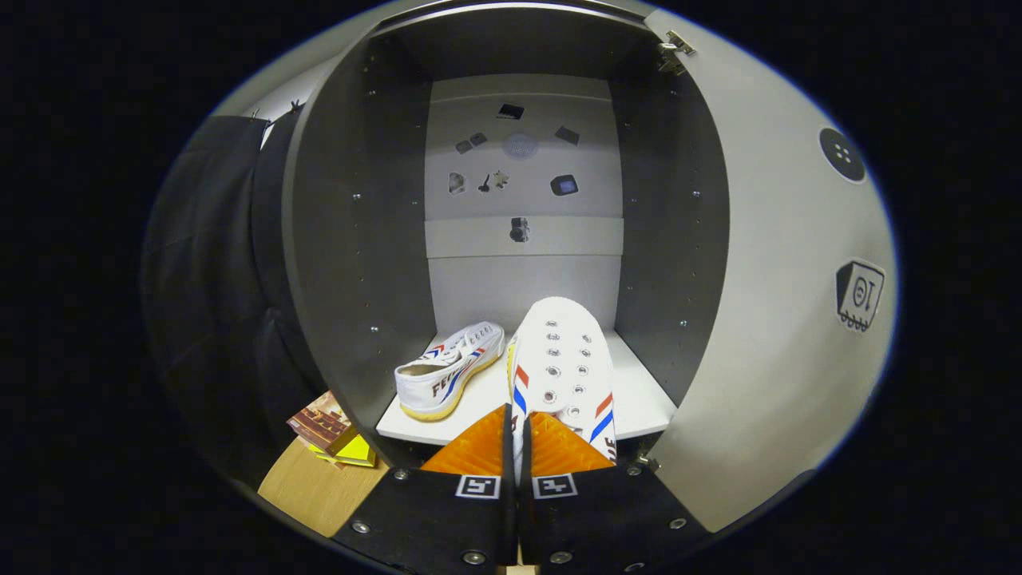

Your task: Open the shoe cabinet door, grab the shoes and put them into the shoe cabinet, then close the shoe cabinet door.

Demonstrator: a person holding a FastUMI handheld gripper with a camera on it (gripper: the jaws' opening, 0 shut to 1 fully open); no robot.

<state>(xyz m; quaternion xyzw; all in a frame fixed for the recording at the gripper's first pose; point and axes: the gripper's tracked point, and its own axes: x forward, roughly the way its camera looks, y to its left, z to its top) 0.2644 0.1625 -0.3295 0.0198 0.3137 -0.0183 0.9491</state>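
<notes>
The shoe cabinet (351, 239) stands open ahead of me, dark side walls around a white shelf (639, 399). Its pale door (782, 279) is swung out to the right. One white sneaker with red and blue stripes (449, 369) lies on the shelf's left half, heel toward me. My gripper (516, 455) is shut on the heel edge of a second matching sneaker (563, 367), whose toe points into the cabinet over the shelf's middle. Whether this shoe rests on the shelf or hangs just above it, I cannot tell.
The cabinet's back panel (523, 271) carries several small stickers. Left of the cabinet, a stack of books (331, 431) lies on a wooden surface (311, 487). A hinge (671, 49) shows at the door's top. Black cloth hangs to the left.
</notes>
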